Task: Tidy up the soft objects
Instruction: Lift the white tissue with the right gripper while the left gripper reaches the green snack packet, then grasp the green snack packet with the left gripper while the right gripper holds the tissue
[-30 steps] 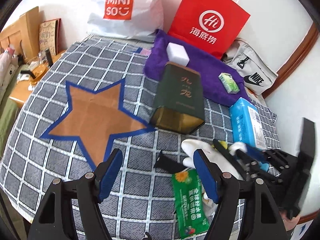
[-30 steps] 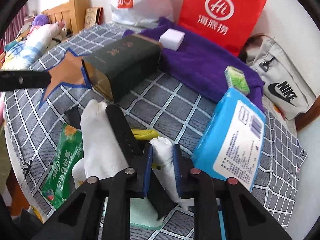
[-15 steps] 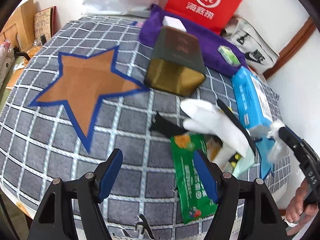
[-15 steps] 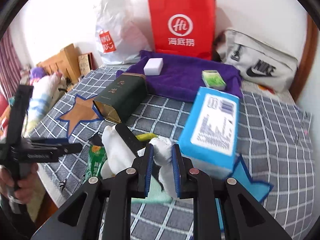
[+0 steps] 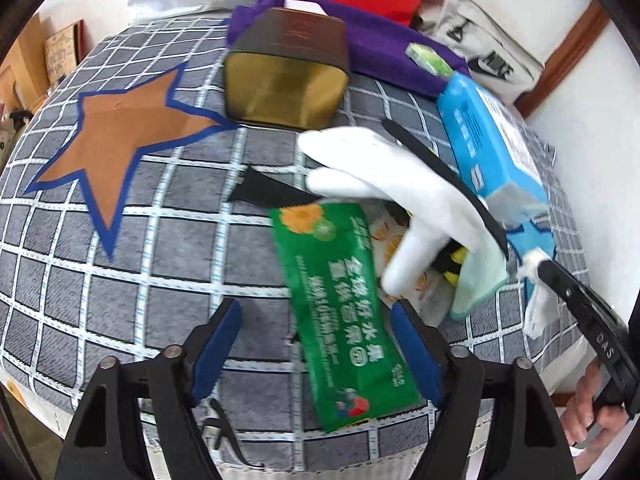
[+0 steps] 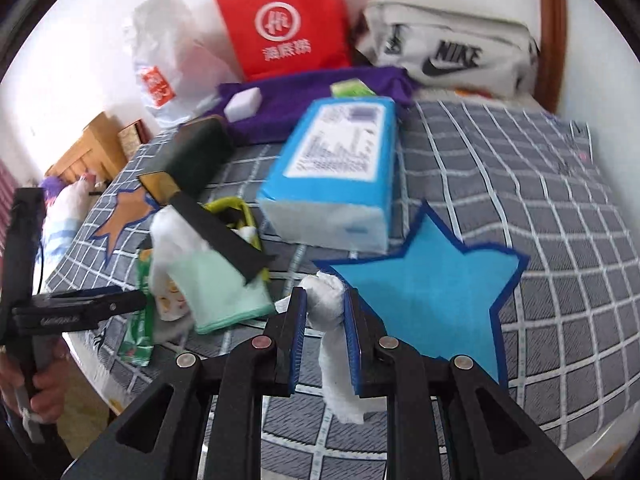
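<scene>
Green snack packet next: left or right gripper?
Left. The left gripper is open with the green snack packet between its blue pads, while the right gripper is shut on a white cloth glove near the blue star patch.

A grey checked bed cover (image 5: 120, 264) carries 2 star patches, a green packet (image 5: 344, 320), dark tin (image 5: 288, 68), blue tissue pack (image 6: 340, 172) and purple towel (image 6: 288, 100).

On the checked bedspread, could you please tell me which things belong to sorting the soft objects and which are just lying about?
Part of the job:
- white glove
- white cloth piece, clamped in the right gripper
- mint green cloth
- blue star and brown star
- left gripper, jaws open over the green packet

Lying about:
- dark tin
- blue tissue pack
- red bag
</scene>
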`<state>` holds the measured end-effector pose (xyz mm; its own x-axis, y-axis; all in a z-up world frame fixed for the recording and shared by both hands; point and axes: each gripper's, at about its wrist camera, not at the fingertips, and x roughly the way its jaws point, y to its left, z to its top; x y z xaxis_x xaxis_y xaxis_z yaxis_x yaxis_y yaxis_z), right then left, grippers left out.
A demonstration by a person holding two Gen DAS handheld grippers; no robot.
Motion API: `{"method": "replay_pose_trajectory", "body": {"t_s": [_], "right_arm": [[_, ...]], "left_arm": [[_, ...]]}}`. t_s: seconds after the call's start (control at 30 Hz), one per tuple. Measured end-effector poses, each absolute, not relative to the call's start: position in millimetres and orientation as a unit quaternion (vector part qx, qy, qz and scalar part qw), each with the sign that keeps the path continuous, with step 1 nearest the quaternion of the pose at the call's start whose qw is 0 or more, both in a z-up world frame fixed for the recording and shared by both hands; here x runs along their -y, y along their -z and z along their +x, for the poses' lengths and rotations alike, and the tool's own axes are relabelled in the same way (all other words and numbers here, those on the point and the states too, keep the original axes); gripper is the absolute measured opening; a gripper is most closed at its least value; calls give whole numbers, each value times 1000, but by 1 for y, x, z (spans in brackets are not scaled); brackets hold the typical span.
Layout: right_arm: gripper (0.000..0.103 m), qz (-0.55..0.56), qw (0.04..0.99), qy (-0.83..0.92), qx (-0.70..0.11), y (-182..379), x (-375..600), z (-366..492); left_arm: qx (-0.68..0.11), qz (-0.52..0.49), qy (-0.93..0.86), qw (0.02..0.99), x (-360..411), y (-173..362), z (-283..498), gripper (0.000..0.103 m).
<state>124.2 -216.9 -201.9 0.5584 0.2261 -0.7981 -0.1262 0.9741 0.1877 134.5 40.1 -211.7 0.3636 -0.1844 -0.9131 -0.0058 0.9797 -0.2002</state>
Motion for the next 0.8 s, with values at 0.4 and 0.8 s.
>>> {"method": "replay_pose_trajectory", "body": {"t_s": [0.4,0.8], "right_arm": [[25,67,880,-100,-459,220,219,129],[52,43,873,-101,-474,233,222,122]], "left_arm": [[-566,-38,23,823,-63,211,126,79],[-540,10,7,842,-43,214,130,67]]}}
